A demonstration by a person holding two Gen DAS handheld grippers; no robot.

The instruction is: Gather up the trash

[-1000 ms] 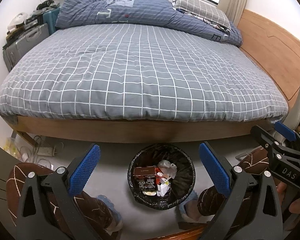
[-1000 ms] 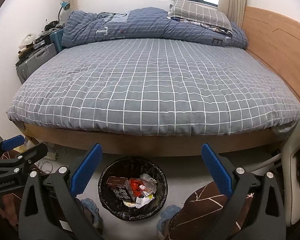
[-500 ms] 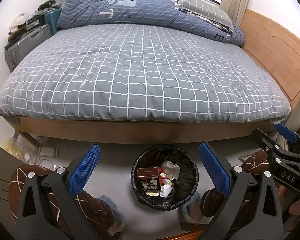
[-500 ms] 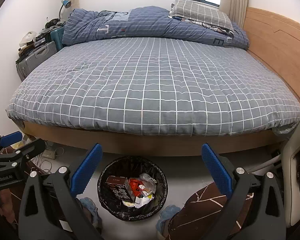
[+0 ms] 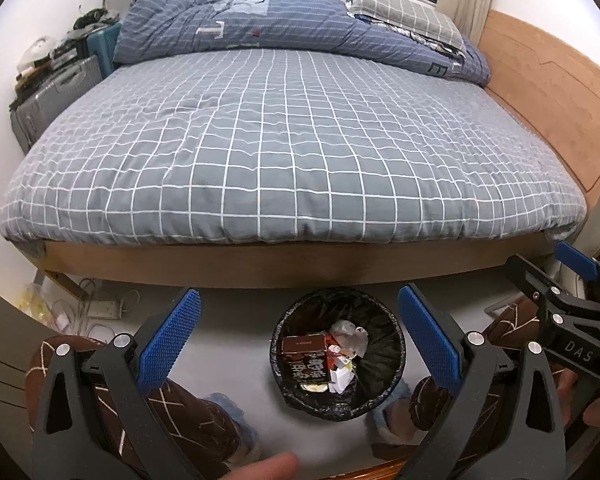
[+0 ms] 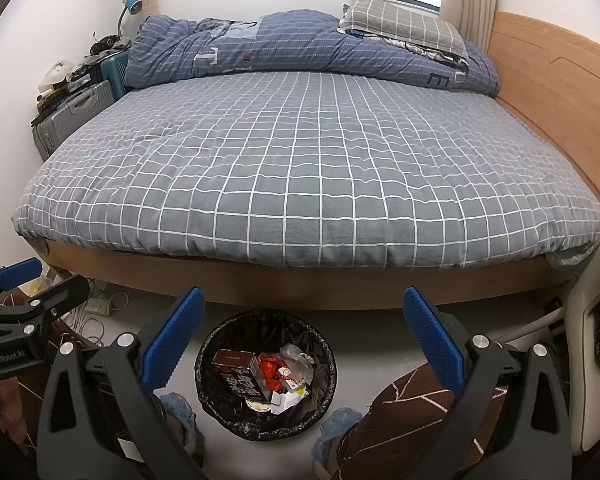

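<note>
Your left gripper (image 5: 298, 322) and right gripper (image 6: 304, 320) both have the jaws released, and they grasp nothing. The bin (image 5: 384, 318) stands on the floor (image 5: 228, 344) at the lower centre of each frame, near the bed (image 5: 284, 152). Trash (image 6: 260, 376) lies inside the bin.

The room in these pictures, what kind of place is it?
Most likely a home bedroom: a large bed with a checked grey cover, a pillow by the window, and a suitcase against the wall.
</note>
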